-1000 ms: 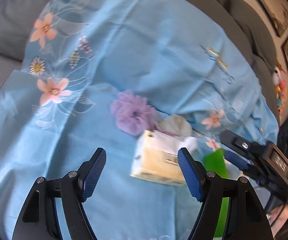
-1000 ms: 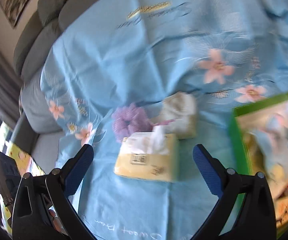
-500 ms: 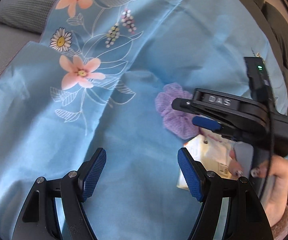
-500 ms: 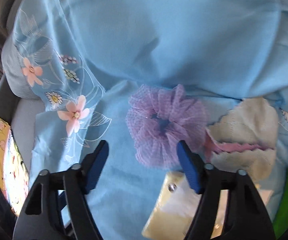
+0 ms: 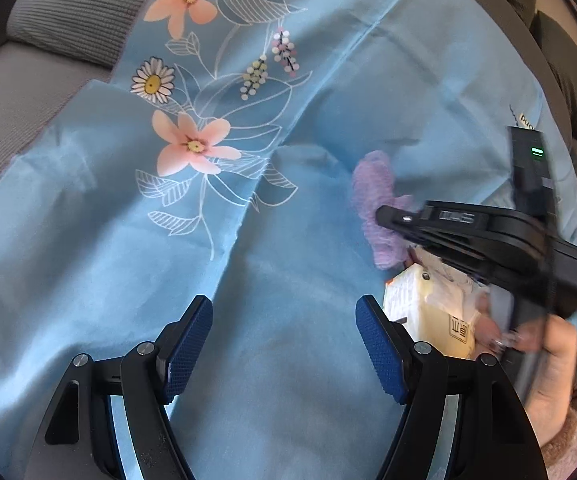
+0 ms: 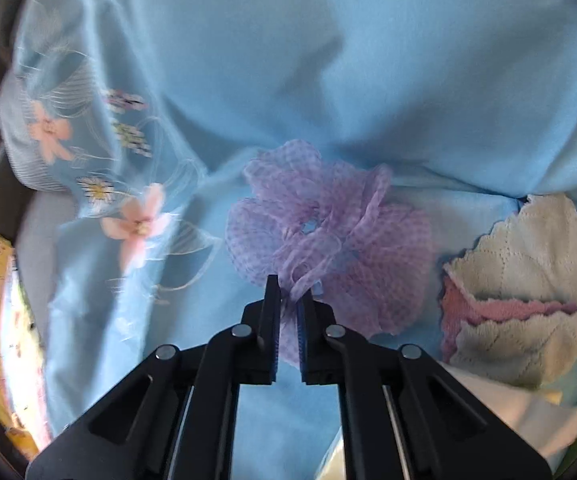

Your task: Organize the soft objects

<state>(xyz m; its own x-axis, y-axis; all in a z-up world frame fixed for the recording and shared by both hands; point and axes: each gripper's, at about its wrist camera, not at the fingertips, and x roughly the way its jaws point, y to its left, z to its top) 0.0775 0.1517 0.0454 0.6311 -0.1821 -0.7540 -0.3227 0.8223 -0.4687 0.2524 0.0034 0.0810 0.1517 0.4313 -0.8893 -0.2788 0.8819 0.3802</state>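
A ruffled purple checked scrunchie point(image 6: 328, 248) lies flat, its near edge pinched between the right gripper's point(image 6: 288, 300) fingers; right of the gripper lies a folded cream-and-pink knitted cloth point(image 6: 520, 292).

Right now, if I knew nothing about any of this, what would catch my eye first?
Probably the frilly purple scrunchie in the middle of the blue floral sheet, with the right gripper pinching its near edge between closed fingers. To its right lies a folded cream and pink knitted cloth. In the left wrist view, the left gripper hangs wide open over bare sheet.
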